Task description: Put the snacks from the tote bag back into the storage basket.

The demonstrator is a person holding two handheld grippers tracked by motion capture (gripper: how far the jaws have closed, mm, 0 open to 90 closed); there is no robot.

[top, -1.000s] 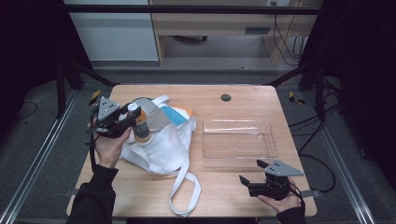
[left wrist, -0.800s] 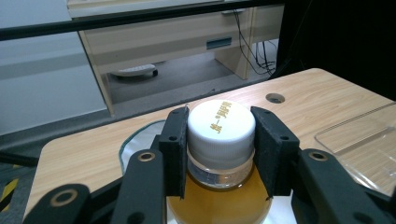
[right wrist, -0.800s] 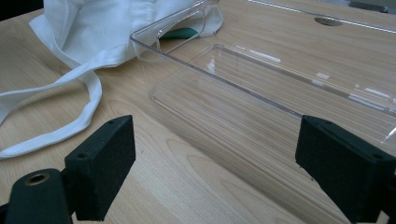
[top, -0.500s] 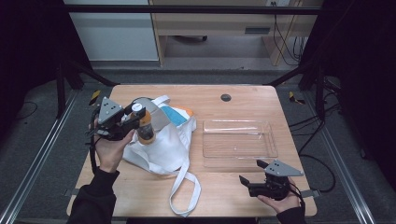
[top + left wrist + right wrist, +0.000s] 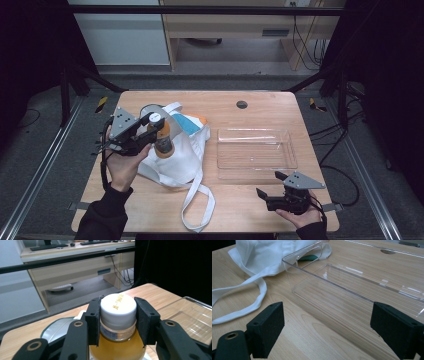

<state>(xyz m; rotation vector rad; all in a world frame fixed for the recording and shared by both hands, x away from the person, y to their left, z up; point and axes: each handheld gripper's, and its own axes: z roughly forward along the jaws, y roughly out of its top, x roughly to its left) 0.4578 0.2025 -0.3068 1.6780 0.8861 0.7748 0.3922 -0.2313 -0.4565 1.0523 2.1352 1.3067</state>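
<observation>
Your left gripper (image 5: 156,131) is clamped on the bottle (image 5: 163,142) at its white cap, bottle upright above the white bag (image 5: 182,150). The clear tray (image 5: 256,154) lies to its right, well apart. Your right gripper (image 5: 266,196) rests jaws apart, just before the tray.

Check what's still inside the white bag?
In the white tote bag, a teal item with an orange edge pokes from the opening. Fabric covers the rest. The left gripper holds the bottle above it.
</observation>
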